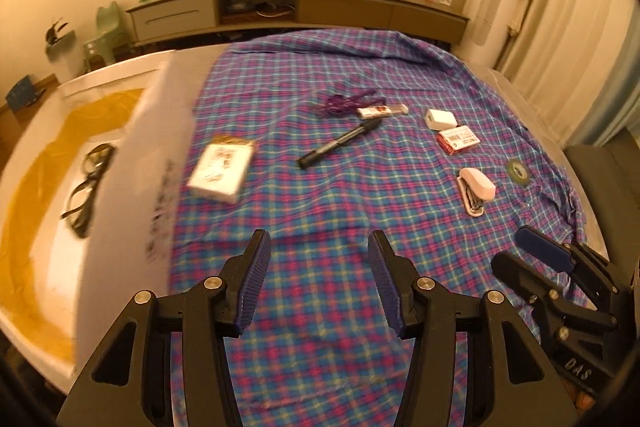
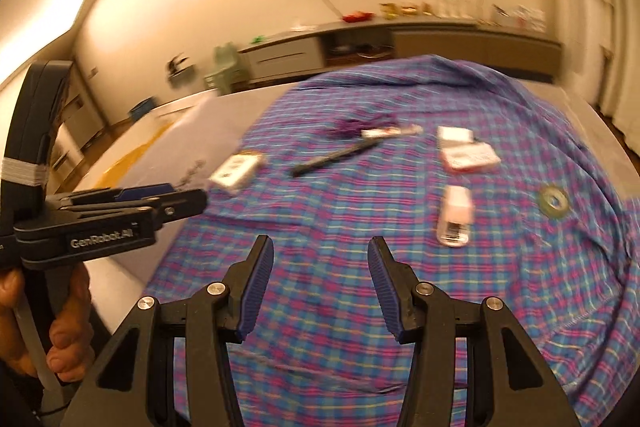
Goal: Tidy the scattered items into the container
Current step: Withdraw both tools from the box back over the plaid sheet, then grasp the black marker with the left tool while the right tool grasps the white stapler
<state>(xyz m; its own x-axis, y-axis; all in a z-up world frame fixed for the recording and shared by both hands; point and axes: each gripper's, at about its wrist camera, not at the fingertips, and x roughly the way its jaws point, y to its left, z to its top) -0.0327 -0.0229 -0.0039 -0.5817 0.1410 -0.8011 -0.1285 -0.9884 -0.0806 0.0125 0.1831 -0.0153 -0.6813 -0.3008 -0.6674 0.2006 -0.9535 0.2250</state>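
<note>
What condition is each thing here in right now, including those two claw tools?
left gripper: open, holding nothing
right gripper: open, holding nothing
glasses: unfolded, lying in the white box
white box: open
marker: capped, lying flat on the cloth
stapler: closed, lying on the cloth
purple cord: loosely bunched
tape roll: lying flat
plaid cloth: spread out, rumpled at its edges

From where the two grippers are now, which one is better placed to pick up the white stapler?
Probably the right hand-held gripper: open and empty, with the stapler just ahead, slightly to its right. The left hand-held gripper is nearer the container.
</note>
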